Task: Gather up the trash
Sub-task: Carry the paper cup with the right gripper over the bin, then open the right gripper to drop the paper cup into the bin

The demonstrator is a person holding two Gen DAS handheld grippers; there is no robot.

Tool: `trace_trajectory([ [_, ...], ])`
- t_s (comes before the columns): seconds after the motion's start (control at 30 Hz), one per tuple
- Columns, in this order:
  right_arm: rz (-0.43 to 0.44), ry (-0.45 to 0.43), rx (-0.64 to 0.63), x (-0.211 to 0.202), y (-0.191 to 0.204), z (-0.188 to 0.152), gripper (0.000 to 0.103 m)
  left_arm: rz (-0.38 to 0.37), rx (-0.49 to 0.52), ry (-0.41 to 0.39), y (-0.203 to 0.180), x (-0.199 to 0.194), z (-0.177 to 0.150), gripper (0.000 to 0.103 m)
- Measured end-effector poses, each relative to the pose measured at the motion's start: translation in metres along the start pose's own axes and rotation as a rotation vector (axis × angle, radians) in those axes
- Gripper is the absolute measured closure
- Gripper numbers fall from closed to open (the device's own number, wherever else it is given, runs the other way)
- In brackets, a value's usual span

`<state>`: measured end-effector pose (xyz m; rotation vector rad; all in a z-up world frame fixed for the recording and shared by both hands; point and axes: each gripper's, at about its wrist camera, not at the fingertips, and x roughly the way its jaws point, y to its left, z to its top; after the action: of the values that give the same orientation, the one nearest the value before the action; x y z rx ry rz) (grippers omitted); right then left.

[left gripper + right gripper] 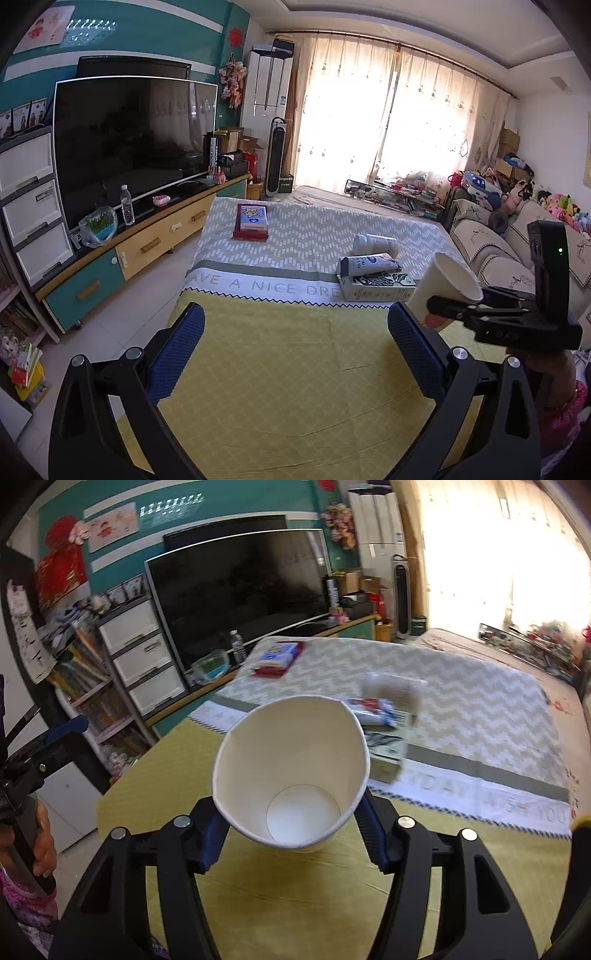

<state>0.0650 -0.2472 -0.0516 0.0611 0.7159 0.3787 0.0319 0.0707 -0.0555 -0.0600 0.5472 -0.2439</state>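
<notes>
My right gripper (291, 821) is shut on a white paper cup (291, 768), squeezing its wall into an oval; the empty cup's mouth faces the camera. In the left wrist view the same cup (443, 284) hangs above the table's right side in the right gripper (454, 308). My left gripper (295, 332) is open over the yellow cloth (288, 387) with nothing between its blue pads. Beyond the cup lie a flat carton (376, 290), a crumpled white-and-blue pouch (369, 264) on top of it, and a white bottle (373, 243) on its side.
A tissue pack on a red box (252, 221) sits at the far left of the chevron cloth (314, 229). A TV cabinet (147, 243) with a large screen runs along the left. A sofa (491, 251) stands to the right. A person's hand (40, 834) shows at the left edge.
</notes>
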Motion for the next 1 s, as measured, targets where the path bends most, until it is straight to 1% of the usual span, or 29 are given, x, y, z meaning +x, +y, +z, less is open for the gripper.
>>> trace_trajectory([
  [0.13,-0.168,-0.051,0.128,-0.036,-0.064,-0.017,0.044,-0.015,0.019,0.011,-0.012,0.006,0.0,0.005],
  [0.23,-0.325,-0.083,0.244,-0.067,-0.122,-0.037,0.043,-0.027,0.034,0.021,-0.021,0.011,0.0,0.005],
  [0.33,-0.472,-0.092,0.351,-0.094,-0.171,-0.061,0.043,-0.038,0.049,0.034,-0.031,0.017,-0.001,0.005],
  [0.5,-0.627,-0.075,0.471,-0.118,-0.233,-0.096,0.042,-0.07,0.071,0.062,-0.051,0.031,0.001,0.005],
  [0.57,-0.67,-0.059,0.502,-0.119,-0.252,-0.105,0.042,-0.081,0.086,0.074,-0.062,0.038,0.002,0.005],
  [0.73,-0.732,-0.017,0.549,-0.118,-0.283,-0.123,0.038,-0.11,0.131,0.092,-0.089,0.05,0.005,0.005],
  [0.83,-0.733,-0.022,0.589,-0.118,-0.293,-0.131,0.03,-0.127,0.147,0.105,-0.101,0.058,0.006,0.005],
  [1.0,-0.724,-0.031,0.602,-0.12,-0.294,-0.134,0.03,-0.162,0.154,0.136,-0.108,0.073,0.008,0.005],
])
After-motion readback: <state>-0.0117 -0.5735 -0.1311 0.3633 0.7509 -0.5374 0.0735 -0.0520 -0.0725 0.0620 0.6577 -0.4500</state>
